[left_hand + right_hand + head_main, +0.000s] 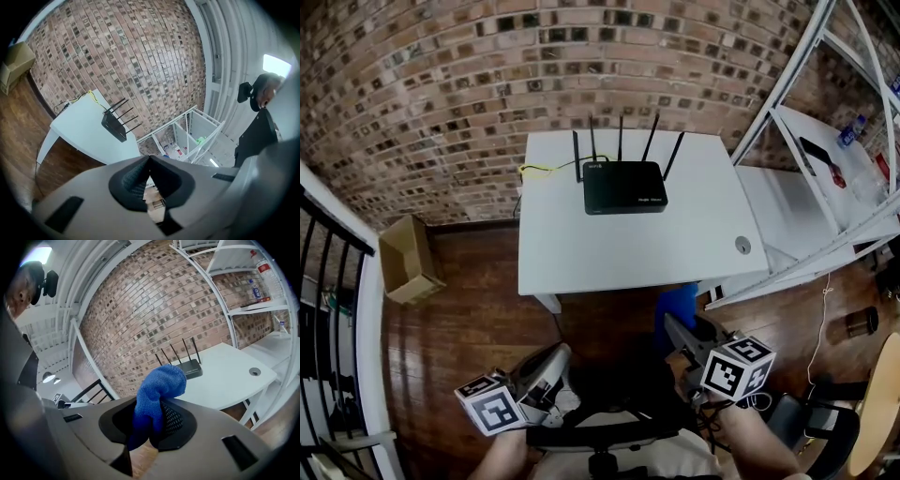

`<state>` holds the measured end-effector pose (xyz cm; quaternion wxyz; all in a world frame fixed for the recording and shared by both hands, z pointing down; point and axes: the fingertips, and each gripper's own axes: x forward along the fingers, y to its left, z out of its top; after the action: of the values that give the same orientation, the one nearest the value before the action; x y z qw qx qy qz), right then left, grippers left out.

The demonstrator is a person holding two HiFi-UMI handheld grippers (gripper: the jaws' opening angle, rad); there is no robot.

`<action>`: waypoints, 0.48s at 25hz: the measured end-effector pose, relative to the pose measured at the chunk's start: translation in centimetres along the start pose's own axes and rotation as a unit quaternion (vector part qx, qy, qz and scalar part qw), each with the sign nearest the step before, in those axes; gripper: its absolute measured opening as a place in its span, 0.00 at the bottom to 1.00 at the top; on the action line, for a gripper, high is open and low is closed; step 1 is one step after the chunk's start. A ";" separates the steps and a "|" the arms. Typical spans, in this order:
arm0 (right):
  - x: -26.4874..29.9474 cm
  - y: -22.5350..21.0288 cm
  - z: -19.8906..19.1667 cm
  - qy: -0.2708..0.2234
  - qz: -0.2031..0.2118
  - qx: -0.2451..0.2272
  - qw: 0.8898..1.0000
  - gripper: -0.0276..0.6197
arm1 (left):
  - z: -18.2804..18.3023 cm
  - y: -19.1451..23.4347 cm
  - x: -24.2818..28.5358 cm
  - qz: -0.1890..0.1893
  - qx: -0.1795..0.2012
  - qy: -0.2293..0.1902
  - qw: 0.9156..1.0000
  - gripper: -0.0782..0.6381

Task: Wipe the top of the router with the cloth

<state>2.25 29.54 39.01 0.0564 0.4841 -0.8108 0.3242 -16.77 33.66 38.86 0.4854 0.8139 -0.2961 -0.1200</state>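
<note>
Step in hand: approach, wiping not yet begun by my reckoning; router (624, 187) stands at the far side of the white table (581, 253), well apart from both my claws. Right claw (682, 339): clamped on the blue cloth (157, 394), a wad bulging out past the jaws (enough to wipe with, I judge); left claw (150, 164): jaws together, nothing between. Next move calls for carrying the cloth forward and laying it on the router's flat top, short of the antennas (620, 136).
</note>
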 end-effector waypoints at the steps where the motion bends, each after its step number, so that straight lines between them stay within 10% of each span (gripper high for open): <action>1: 0.6 -0.1 0.2 0.002 0.001 0.002 1.000 0.21 | 0.5 0.4 0.2 0.004 -0.001 0.001 1.000 0.13; 12: 9.1 -5.9 4.5 0.019 0.026 0.001 0.999 0.21 | 6.0 4.3 7.7 0.048 0.011 -0.001 0.999 0.13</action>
<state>3.34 18.25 41.99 0.0627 0.4564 -0.8218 0.3354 -15.06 23.19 40.22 0.4814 0.8039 -0.3362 -0.0944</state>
